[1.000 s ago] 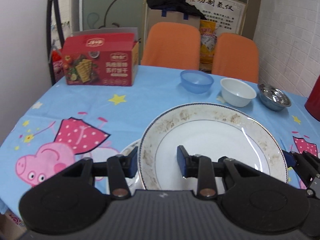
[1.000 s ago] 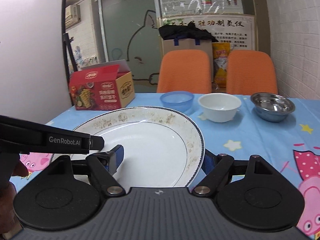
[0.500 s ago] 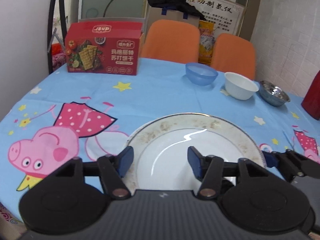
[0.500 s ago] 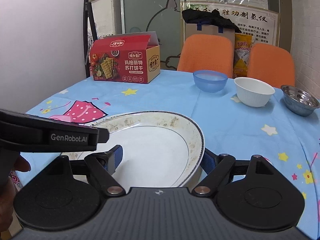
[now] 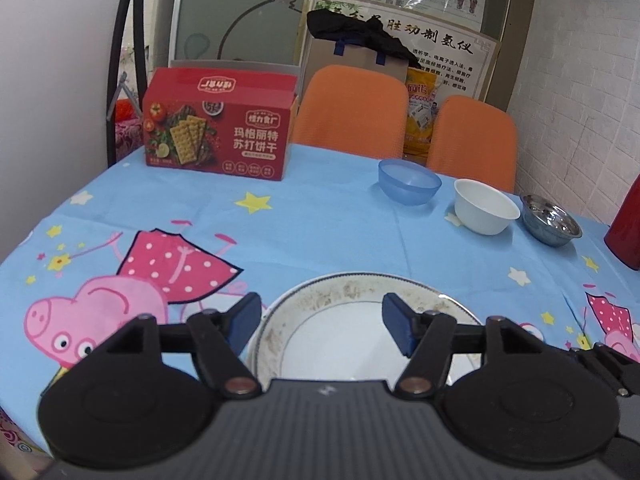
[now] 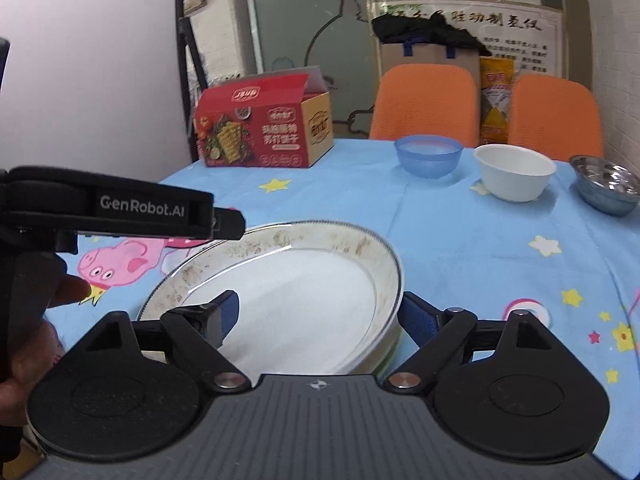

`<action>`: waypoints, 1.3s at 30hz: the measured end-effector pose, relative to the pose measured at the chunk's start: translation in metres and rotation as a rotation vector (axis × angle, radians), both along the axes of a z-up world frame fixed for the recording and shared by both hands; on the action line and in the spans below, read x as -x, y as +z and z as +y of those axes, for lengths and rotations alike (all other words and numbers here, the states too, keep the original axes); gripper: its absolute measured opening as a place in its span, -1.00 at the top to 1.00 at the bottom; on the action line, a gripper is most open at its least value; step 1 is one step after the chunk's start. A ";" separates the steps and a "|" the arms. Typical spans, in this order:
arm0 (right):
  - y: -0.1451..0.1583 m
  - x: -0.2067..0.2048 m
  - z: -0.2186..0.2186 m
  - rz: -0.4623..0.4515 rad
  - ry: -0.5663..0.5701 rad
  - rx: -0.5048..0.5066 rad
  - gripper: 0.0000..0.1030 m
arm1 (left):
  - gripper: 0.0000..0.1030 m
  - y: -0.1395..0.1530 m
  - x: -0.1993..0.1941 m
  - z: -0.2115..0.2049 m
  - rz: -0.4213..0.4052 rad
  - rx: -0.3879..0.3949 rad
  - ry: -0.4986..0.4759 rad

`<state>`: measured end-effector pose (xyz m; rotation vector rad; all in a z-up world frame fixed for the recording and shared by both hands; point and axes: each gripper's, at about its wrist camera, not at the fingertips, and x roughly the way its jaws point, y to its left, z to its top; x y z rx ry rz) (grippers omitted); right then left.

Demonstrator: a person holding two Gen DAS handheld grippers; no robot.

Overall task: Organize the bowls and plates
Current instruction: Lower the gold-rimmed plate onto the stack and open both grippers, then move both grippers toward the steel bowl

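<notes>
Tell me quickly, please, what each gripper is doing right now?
Left gripper: open, holding nothing.
Right gripper: open, fingers astride the plate rim.

A large white gold-rimmed plate (image 5: 344, 320) lies at the near edge of the cartoon-print tablecloth (image 5: 320, 220), with a red cracker box (image 5: 218, 136) far left and a blue plastic bowl (image 5: 409, 181), white bowl (image 5: 486, 207) and steel bowl (image 5: 551, 225) in a row far right

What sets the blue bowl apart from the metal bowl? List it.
The blue bowl is translucent blue plastic; the metal bowl is shiny and reflective. In the right wrist view, the blue bowl sits left of the white bowl, the metal bowl right of it. Both stand upright on the tablecloth, untouched by either gripper.
</notes>
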<state>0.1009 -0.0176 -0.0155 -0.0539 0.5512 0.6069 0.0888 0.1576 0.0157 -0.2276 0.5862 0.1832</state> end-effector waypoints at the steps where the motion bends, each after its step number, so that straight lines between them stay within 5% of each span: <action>1: 0.002 0.001 -0.001 -0.013 0.000 0.005 -1.00 | -0.25 0.000 -0.001 -0.001 0.000 0.004 -0.003; 7: 0.013 0.001 -0.011 -0.050 -0.007 -0.034 -1.00 | -0.27 0.002 -0.003 -0.012 0.002 -0.006 -0.026; 19: 0.000 -0.021 -0.064 0.027 -0.149 -0.078 -1.00 | -0.34 0.006 -0.017 -0.052 0.028 -0.036 -0.095; 39: -0.007 -0.043 -0.209 0.058 -0.420 -0.171 -1.00 | -0.38 0.020 -0.079 -0.191 0.054 -0.140 -0.336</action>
